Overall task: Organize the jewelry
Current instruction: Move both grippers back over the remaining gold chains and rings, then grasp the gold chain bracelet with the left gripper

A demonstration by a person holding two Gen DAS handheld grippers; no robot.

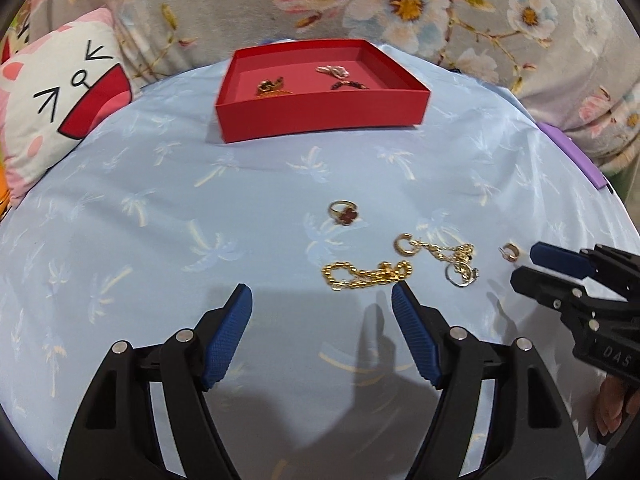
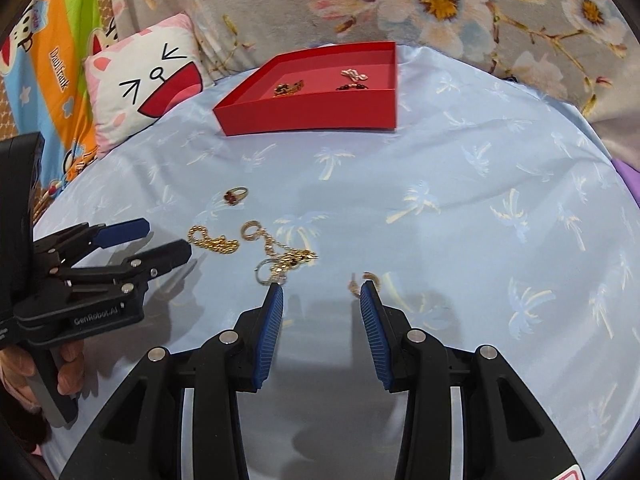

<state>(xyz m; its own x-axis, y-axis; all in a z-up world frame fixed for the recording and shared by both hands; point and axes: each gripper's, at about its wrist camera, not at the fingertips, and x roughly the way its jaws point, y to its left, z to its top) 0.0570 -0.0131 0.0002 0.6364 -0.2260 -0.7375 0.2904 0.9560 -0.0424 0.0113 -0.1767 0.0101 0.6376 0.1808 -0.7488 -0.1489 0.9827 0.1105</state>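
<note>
Holding three jewelry pieces (image 1: 338,80), red tray (image 1: 320,114)

Pieces inside shallow red cardboard tray (image 1: 320,114): too small to identify. Small gold hoop earring (image 2: 372,278): partly hidden behind fingertip.

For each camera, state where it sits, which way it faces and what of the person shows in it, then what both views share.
Left wrist: sits on the left gripper, looking forward and down over the blue cloth at the gold chain; shows its own open fingers, the right gripper and a hand.
Right wrist: sits on the right gripper, aimed at the small earring; shows the left gripper and a hand.
Shared: red box, ring, chain, cushion.
</note>
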